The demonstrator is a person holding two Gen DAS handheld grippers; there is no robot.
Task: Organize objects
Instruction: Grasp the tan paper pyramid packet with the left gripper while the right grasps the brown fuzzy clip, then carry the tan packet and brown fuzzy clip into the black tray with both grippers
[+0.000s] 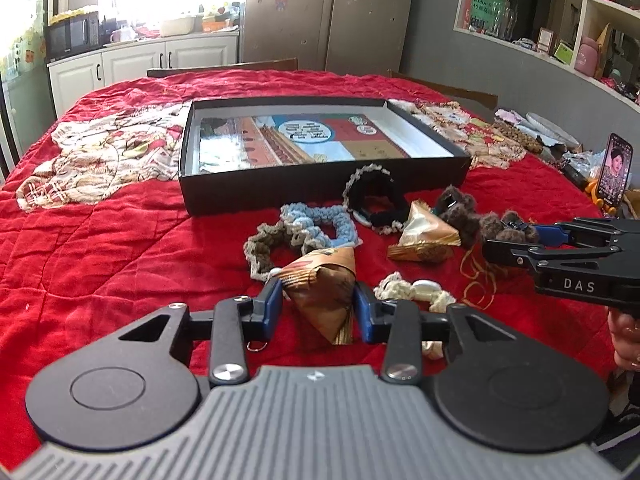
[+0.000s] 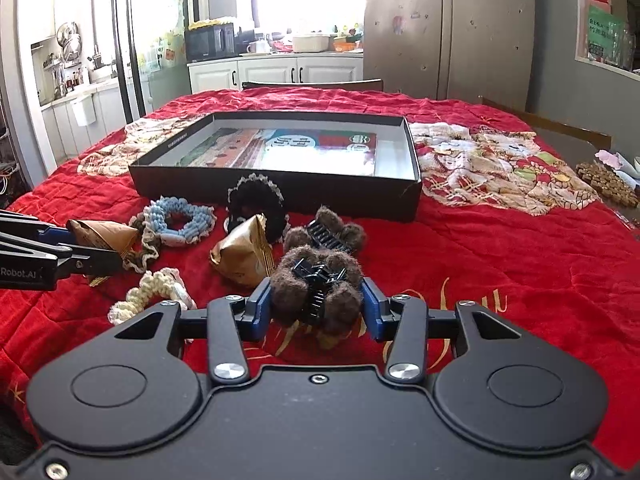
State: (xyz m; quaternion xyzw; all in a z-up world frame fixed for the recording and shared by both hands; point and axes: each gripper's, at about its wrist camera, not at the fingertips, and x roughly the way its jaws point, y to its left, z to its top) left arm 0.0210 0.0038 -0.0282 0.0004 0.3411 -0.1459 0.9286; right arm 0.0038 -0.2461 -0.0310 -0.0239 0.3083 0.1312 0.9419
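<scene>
Brown packet (image 1: 322, 280) sits clamped in the left gripper (image 1: 318, 308), fuzzy clip (image 2: 318, 292) in the right gripper (image 2: 316, 308), both near the table's front edge; next, probably lifting both into the box (image 1: 320, 184).

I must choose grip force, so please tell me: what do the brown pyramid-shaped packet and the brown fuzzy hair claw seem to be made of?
Brown pyramid-shaped packet: it looks like thin printed foil or plastic film, glossy, with sharp creases and a crimped seam. Brown fuzzy hair claw: its shiny black teeth suggest hard plastic, and its lobes are covered in matte, woolly plush. Both materials are judged by look only.
</scene>
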